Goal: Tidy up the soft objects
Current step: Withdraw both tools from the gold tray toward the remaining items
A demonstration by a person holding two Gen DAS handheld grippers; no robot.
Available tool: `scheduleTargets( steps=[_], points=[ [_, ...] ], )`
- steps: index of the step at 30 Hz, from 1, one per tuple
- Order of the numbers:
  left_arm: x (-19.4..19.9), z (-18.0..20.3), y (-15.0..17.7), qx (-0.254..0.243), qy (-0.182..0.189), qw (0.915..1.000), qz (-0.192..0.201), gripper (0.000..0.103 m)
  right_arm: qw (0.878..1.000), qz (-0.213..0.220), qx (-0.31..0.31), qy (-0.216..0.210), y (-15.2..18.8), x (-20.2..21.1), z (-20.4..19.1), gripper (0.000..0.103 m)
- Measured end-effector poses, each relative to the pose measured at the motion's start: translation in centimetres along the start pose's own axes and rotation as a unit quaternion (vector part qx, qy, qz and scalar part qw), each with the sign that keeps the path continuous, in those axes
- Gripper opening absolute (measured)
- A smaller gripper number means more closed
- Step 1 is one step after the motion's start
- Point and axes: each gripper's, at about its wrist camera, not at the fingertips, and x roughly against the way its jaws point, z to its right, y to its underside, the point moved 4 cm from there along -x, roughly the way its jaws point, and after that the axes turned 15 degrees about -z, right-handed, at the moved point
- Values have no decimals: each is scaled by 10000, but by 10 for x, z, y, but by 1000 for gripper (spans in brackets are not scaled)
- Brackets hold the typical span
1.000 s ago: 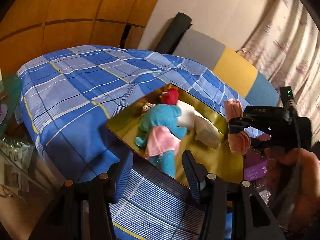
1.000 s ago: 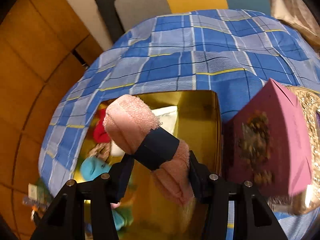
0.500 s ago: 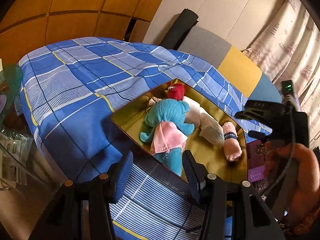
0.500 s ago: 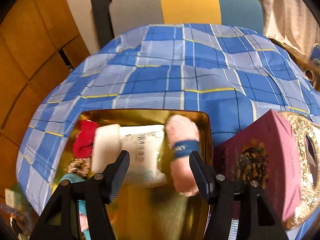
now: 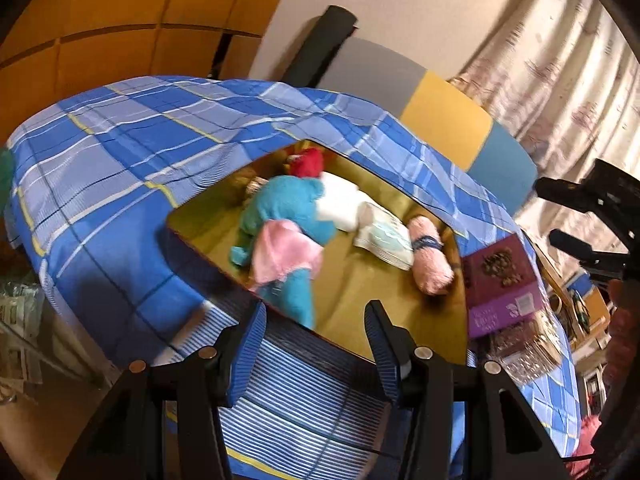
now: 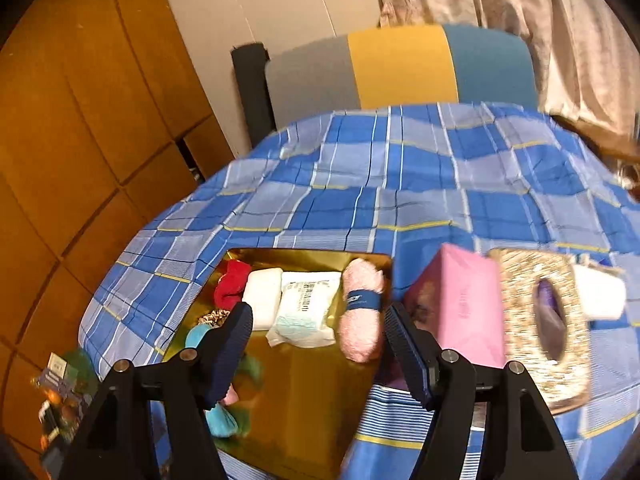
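A second ago the right gripper (image 6: 318,356) was clamped on the pink towel roll (image 6: 362,310), which stood up between its fingers over the gold tray (image 6: 308,400). Now the roll lies flat in the tray, at the right end beside the white wipes packet (image 6: 302,312), ahead of the gripper and just inside its right finger (image 6: 408,354). The jaws have just been opening and stand apart with nothing between them, and the gripper has drawn back and up from the tray, so more of the blue checked cloth (image 6: 400,184) shows beyond it.

The left gripper (image 5: 314,352) has hardly shifted; its jaws hang wide and empty over the near edge of the tray (image 5: 208,208), with the blue plush toy (image 5: 288,208) and its pink cloth (image 5: 280,252) straight ahead. Beyond the toy lie a red soft thing (image 5: 308,162) and a white pad (image 5: 340,204), then the packet and the roll (image 5: 430,258) to the right.

The right gripper shows in the left view only as a dark frame (image 5: 592,216) at the right edge, and the hand holding it is cut off. The right view is blurred: the pink box (image 6: 464,304) and the sparkly tissue box (image 6: 544,320) to the gripper's right are smeared, and the toy is mostly hidden behind the left finger (image 6: 230,354). The small braided thing (image 6: 214,316) by the red piece is too small to tell.
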Motion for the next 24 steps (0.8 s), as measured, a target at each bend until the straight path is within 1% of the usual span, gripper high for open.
scheduleTargets(
  steps=[2,4,6,7,11,15,18,21,24],
  points=[
    [-2,9,3,-112,188,9997,-113,53,9999,129,33,93,8,15,11,71],
    [-3,19,8,-240,345,9989,-207,54,9997,154,44,200,16,27,25,71],
    [-3,30,15,-431,398,9980,-240,54,9993,128,10,350,27,34,42,71],
    [-3,40,20,-603,416,9970,-266,54,9990,108,-26,435,32,39,53,71],
    [-2,67,35,-1085,535,9921,-320,54,9967,42,-376,717,55,55,104,71],
    [-6,91,56,-1513,687,9848,-514,54,9896,-79,-957,1072,78,68,170,71],
    [-11,109,73,-1833,702,9783,-661,54,9833,-234,-1320,1232,98,70,213,72],
    [-17,123,87,-2030,754,9729,-806,54,9756,-412,-1582,1463,118,66,252,72],
    [-20,135,100,-2147,805,9690,-919,54,9711,-586,-1766,1494,138,57,284,72]
  ],
)
